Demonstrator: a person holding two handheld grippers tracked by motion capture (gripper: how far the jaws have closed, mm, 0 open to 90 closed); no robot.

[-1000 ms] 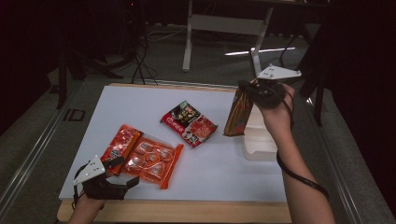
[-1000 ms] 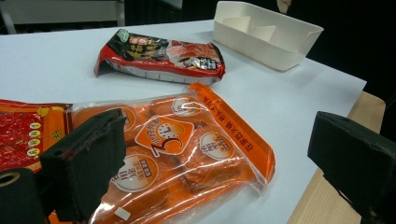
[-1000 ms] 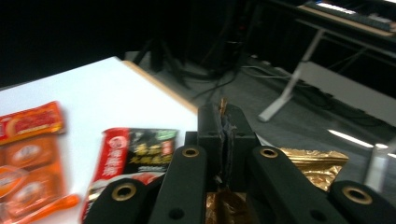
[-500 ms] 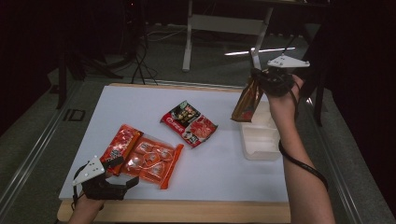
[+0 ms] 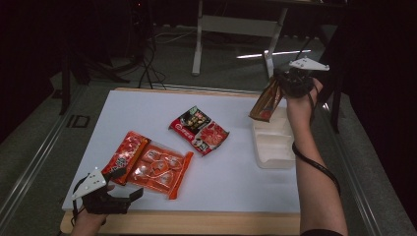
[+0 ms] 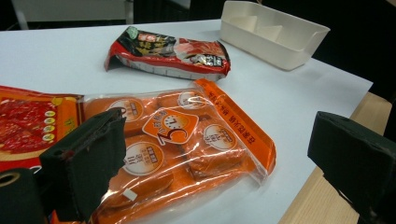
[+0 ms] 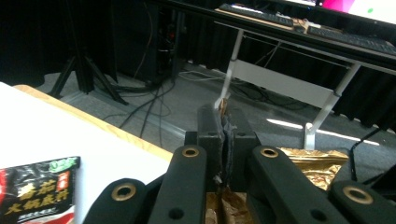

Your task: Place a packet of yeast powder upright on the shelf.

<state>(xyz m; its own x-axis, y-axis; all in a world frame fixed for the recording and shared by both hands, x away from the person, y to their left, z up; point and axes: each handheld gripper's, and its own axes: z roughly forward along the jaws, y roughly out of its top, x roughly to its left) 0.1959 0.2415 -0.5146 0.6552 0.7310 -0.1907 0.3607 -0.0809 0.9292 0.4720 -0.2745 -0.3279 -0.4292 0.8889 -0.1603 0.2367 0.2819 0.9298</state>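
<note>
Above tray [image 5: 273, 147], right tongs [image 5: 281, 84] pinching packet [image 5: 266, 102].

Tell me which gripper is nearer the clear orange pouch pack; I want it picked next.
Left. The left gripper sits open at the table's near edge, right beside the clear orange pouch pack. The right gripper is raised over the far right side, holding a gold packet.

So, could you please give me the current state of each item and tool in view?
Brown-gold foil packet: gripped, hanging above the tray.
White plastic divided tray: empty, on the table.
Red-black sauce packet: lying flat.
Clear-orange multipack: lying flat.
Red-orange packet: lying flat.
Left tool: open.
Right tool: shut on the foil packet.
</note>
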